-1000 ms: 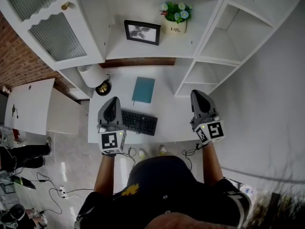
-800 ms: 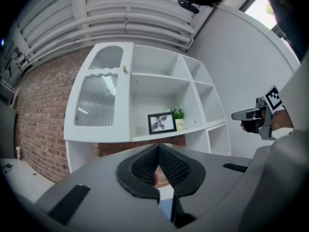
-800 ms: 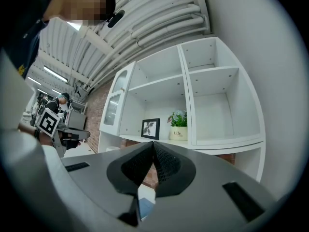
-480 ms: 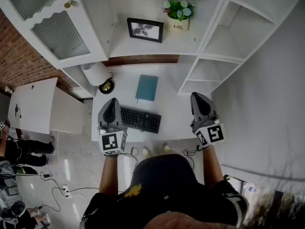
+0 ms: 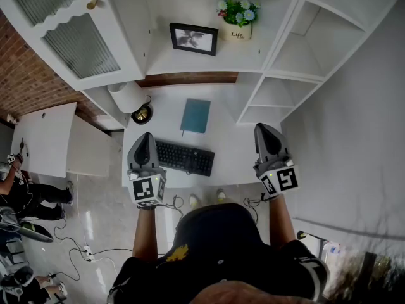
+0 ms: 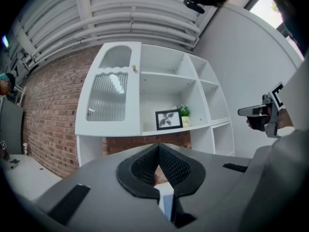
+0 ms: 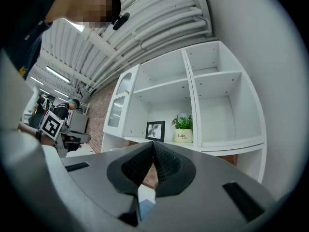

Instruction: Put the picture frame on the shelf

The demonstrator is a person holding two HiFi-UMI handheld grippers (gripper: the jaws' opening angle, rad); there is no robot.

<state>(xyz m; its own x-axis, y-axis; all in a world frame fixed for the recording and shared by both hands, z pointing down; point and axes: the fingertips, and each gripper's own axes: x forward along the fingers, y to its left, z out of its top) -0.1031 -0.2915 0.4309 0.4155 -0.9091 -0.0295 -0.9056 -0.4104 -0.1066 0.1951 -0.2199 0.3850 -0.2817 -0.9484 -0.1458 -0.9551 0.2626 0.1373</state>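
Picture frame [image 5: 193, 38] stands upright on the shelf [image 5: 183, 65], just beside the flower pot [image 5: 236, 29]. Left tool [image 5: 144, 138] and right tool [image 5: 266, 130] hover over the surface [image 5: 231, 151], both clenched on nothing, well apart from it.

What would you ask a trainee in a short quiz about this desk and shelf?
1. True or false: the black-framed picture stands on the white wooden shelf, beside the white flowerpot with blue flowers.
2. What lies on the white desk between the black keyboard and the shelf? A) a flat teal book B) a red mug C) a pair of scissors
3. Fill in: the left gripper and the right gripper both have their jaws ____ and hold nothing.

Key: 1 true; 2 A; 3 shut.
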